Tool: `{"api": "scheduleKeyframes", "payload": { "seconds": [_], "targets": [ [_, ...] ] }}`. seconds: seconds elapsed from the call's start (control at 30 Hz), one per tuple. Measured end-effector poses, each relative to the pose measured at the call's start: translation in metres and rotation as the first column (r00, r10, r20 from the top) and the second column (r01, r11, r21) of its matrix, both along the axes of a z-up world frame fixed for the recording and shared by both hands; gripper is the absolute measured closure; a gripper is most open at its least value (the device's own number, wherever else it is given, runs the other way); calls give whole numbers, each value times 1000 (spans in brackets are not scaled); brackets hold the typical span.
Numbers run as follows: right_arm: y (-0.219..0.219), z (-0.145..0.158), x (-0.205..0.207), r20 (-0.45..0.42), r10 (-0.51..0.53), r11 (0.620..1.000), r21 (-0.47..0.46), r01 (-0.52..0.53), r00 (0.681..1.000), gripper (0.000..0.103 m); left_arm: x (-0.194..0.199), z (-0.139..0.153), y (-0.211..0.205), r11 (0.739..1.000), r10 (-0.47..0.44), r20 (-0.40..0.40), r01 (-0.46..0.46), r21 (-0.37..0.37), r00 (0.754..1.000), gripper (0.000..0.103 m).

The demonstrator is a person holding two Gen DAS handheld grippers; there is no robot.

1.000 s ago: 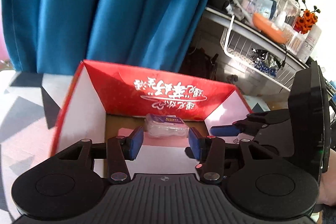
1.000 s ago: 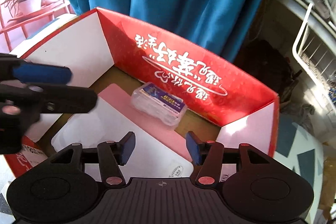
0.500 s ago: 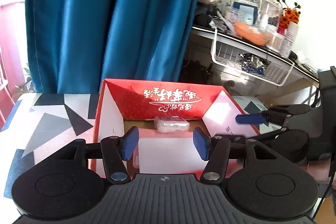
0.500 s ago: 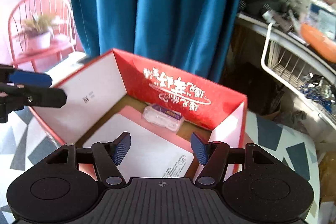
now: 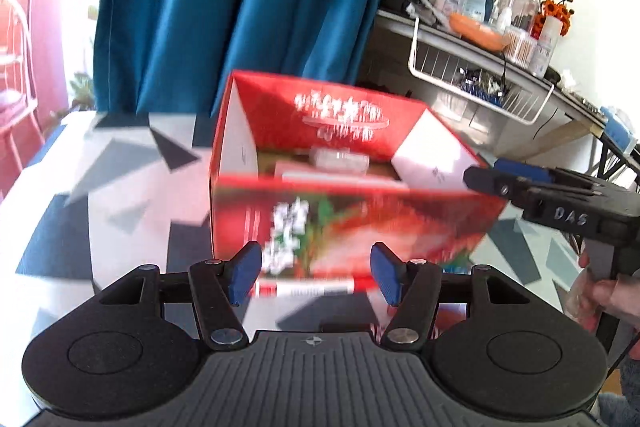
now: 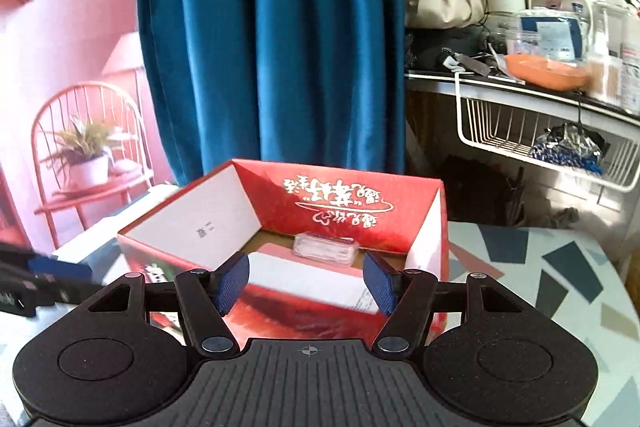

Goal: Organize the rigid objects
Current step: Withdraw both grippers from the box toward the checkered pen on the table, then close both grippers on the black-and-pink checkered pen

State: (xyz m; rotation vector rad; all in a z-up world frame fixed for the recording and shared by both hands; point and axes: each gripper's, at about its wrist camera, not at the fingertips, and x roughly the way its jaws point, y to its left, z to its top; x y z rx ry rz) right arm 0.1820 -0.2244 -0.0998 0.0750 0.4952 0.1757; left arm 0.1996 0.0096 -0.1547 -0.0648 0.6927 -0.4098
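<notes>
From your left wrist, the left gripper (image 5: 316, 275) has its jaws spread and empty before the red box (image 5: 344, 211) on the counter (image 5: 80, 187). From your right wrist, the right gripper (image 6: 307, 283) is likewise spread and empty; the clear plastic case (image 6: 325, 247) and a flat white box (image 6: 312, 279) already lie inside, so little seems left.

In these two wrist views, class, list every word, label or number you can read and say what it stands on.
"DAS": white letters on the side of the right gripper, seen from the left wrist.
White Chinese calligraphy, upside down, on the inner back wall of the red box: not legible to me.
Small print on the box's white left flap and the white flat item inside: too small.
</notes>
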Motion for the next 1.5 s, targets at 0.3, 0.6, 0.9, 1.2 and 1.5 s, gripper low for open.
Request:
{"api": "scheduleKeyframes", "payload": {
  "seconds": [0.3, 0.6, 0.9, 1.2, 1.5],
  "targets": [
    [15, -32, -45, -5, 14, 1000, 10, -14, 1000, 43, -18, -33, 3, 1000, 21, -65, -22, -12, 998, 40],
    [35, -85, -64, -148, 71, 997, -1, -72, 986, 48, -26, -56, 6, 998, 66, -116, -68, -17, 991, 40],
    [35, -105, -64, -216, 97, 995, 28, -93, 972, 50, -29, -65, 9, 997, 80, -121, -81, -1, 989, 40],
    [35, -111, -61, -250, 111, 994, 47, -103, 962, 56, -15, -58, -13, 1000, -10, -113, 8, -19, 994, 42],
    [30, -118, -59, -274, 111, 993, 59, -98, 955, 68, 16, -68, -37, 998, -54, -173, 51, -22, 983, 55]
  ]
}}
